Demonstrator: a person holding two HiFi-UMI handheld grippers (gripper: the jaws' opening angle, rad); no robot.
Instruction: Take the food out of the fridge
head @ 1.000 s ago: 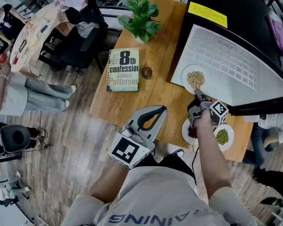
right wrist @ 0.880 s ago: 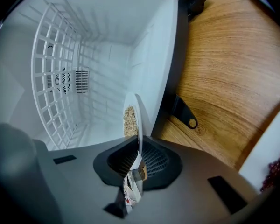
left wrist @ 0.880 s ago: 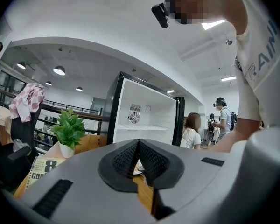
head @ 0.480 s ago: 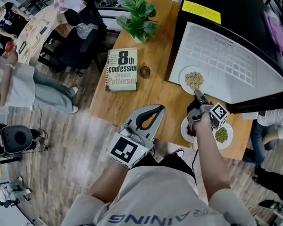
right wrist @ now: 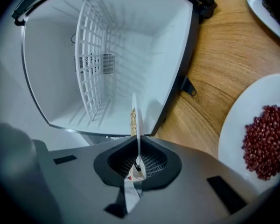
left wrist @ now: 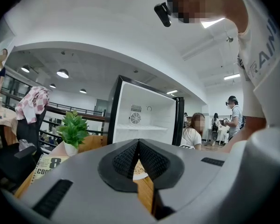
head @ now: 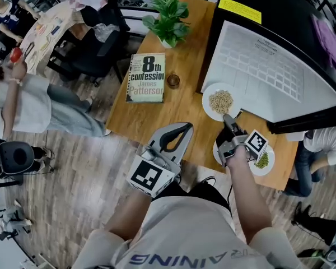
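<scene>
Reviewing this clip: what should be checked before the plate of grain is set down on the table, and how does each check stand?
1. Right gripper shut on the rim of the plate of grain: ok.
2. Plate clear of the fridge opening: cannot tell.
3. Bare table beside the book for setting down: ok.
4. Straight drop free: not ok, the plate of red beans lies under the right gripper.
5. Left gripper shut, empty, out of the way: ok.

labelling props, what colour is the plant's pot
White; the pot shows best in the left gripper view.
</scene>
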